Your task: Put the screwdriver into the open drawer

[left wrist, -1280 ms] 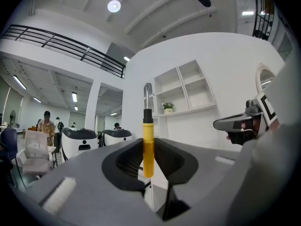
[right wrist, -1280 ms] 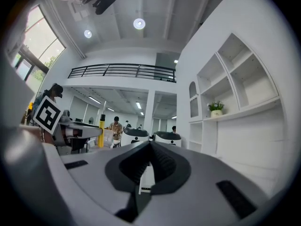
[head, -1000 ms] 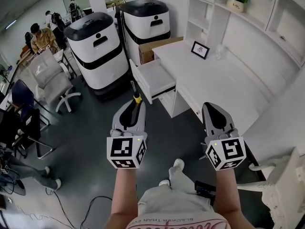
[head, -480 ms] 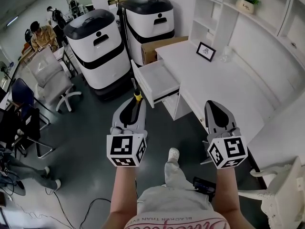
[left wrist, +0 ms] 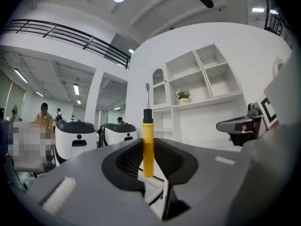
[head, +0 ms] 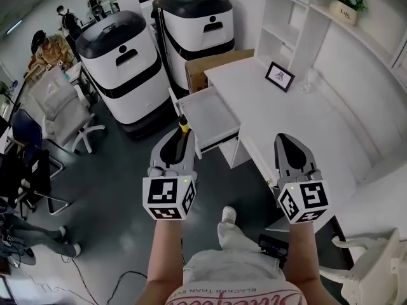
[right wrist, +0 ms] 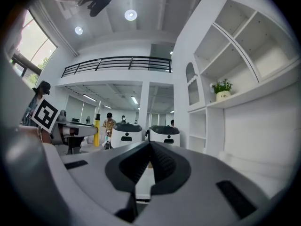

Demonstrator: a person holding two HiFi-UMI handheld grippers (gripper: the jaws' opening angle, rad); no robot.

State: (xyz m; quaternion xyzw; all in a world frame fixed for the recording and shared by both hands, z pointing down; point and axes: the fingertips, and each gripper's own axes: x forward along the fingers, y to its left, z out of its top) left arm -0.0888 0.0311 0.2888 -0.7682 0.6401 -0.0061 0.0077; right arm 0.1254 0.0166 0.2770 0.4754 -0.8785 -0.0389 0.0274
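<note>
My left gripper [head: 180,136] is shut on a screwdriver [head: 183,125] with a yellow handle and a black collar. Its shaft pokes out past the jaws, just short of the near left corner of the open white drawer [head: 210,116]. In the left gripper view the screwdriver [left wrist: 148,135] stands upright between the jaws of the left gripper [left wrist: 148,147]. My right gripper [head: 287,140] hovers over the front edge of the white desk [head: 292,122], and its jaws are shut on nothing. The right gripper view shows the right gripper [right wrist: 150,145] with its tips together.
Two white-and-black machines [head: 121,62] [head: 197,24] stand beyond the drawer, with a cardboard box [head: 213,68] beside the desk. A framed picture [head: 280,76] sits on the desk below wall shelves. Office chairs [head: 60,107] and people are at the left. A white chair [head: 369,265] is at the lower right.
The desk and open drawer have come closer to both grippers as the person walked forward. The screwdriver stays clamped in the left gripper, now at the drawer's near corner.
</note>
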